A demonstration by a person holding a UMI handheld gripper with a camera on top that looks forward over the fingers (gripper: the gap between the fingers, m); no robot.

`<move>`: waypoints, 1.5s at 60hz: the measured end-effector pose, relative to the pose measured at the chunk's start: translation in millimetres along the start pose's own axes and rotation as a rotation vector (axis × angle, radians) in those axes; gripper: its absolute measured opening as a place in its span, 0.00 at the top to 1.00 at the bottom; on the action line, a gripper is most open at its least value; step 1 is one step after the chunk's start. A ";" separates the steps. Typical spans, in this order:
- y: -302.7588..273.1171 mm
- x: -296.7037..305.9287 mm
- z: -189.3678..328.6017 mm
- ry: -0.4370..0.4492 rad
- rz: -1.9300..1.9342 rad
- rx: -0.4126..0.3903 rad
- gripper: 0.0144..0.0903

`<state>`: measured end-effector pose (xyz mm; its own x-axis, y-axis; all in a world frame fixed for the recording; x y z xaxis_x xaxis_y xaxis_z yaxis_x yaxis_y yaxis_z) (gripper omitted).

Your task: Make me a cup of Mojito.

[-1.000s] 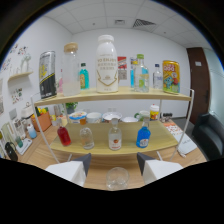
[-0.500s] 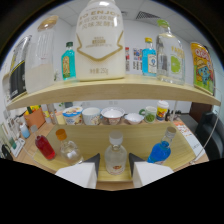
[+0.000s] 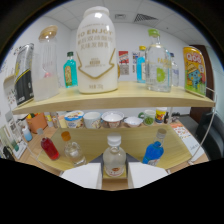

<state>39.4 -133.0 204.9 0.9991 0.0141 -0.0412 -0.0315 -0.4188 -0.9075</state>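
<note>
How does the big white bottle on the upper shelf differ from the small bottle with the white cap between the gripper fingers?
The big white bottle is opaque, while the small bottle is see-through. The white bottle stands on the upper shelf; the small bottle stands on the lower level, between the open fingers of the hand-held gripper. The white bottle looks much wider. Both stand upright with caps on.

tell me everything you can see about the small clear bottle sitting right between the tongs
The small clear bottle stands upright on the lower wooden shelf, between the two white fingers of the tongs, which are open with a gap at either side. It looks like clear plastic or glass with a white screw cap, rounded shoulders and a pale, nearly colourless content. An orange-and-white label wraps its lower body; the print is unreadable. Only the shelf seems to touch it. A blue bottle stands to one side, a round clear bottle to the other.
</note>
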 end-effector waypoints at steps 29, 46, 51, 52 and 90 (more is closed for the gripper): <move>43.9 79.4 -92.0 0.195 -0.044 -0.024 0.75; 72.7 117.8 -78.5 0.337 -0.420 -0.106 0.75; 66.6 117.3 -73.4 0.362 -0.611 -0.109 0.75; 64.5 117.0 -72.2 0.367 -0.657 -0.109 0.75; 31.8 60.5 -48.5 0.422 -2.133 -0.014 0.75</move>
<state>100.3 -189.5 193.8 -0.5370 0.1949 0.8207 0.8300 -0.0515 0.5553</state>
